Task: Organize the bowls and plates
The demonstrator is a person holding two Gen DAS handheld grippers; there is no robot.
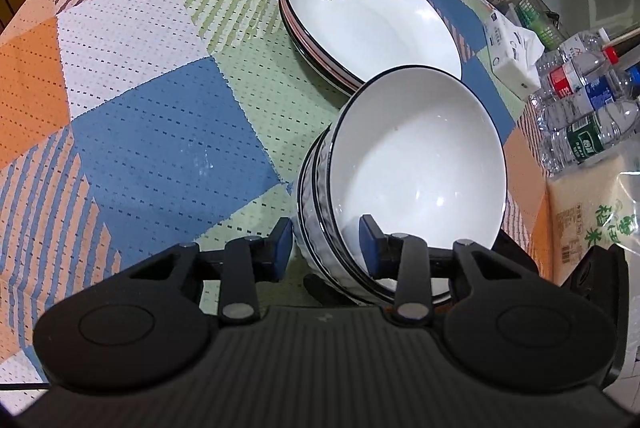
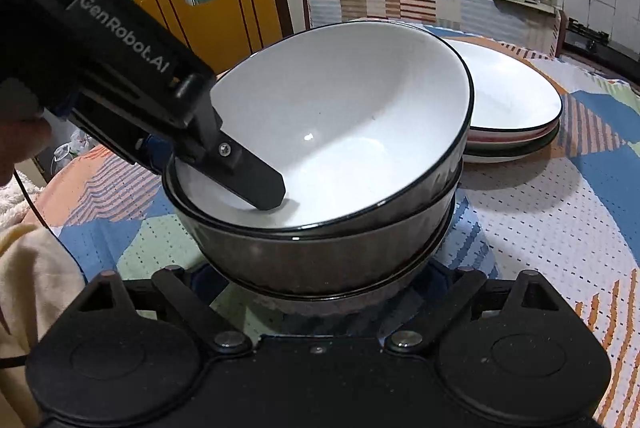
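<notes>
Left tongs [image 1: 326, 244] gripping rim of three stacked bowls [image 1: 416, 163]; right tongs' state hidden; three plates [image 1: 372, 15] stacked nearby.

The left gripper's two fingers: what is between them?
The rim wall of the stacked bowls; one finger sits inside, the other outside, seen in the left wrist view.

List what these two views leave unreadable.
- Right gripper: fingertips hidden behind the stacked bowls in the right wrist view; grip unclear.
- Bowl count: rims overlap in both views.
- Plates: lower ones covered by the top plate.
- Bottles: labels too small in the left wrist view.
</notes>
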